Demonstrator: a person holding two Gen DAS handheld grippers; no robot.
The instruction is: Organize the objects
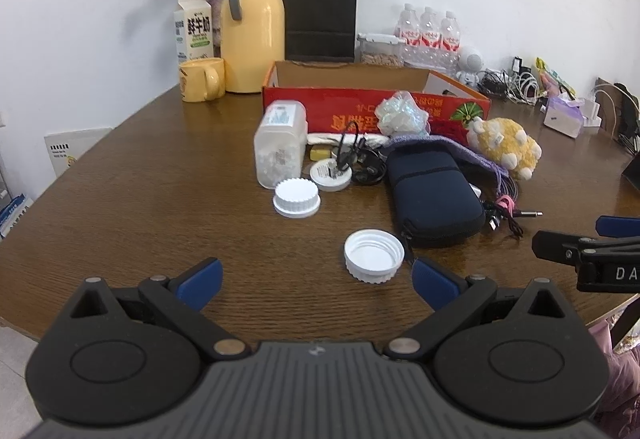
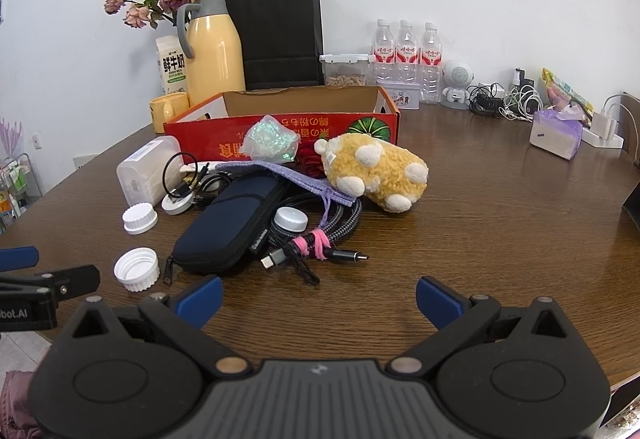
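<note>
Wood-grain table (image 1: pixel 140 199): ribbed white plastic cap (image 1: pixel 374 255) lying mouth-up beside zipped navy fabric case (image 1: pixel 430 195); fuzzy yellow plush (image 2: pixel 376 171) before open red cardboard box (image 2: pixel 288 135). Left gripper (image 1: pixel 316 279) and right gripper (image 2: pixel 319 297): blue-padded jaws wide apart, empty, low over the near table edge.

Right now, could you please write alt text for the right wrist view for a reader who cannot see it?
The open right hand-held gripper hovers over a wooden table before a clutter: navy zip case, bundled cables, yellow plush toy, white caps. Behind stand a red cardboard box, yellow thermos, black paper bag.
</note>
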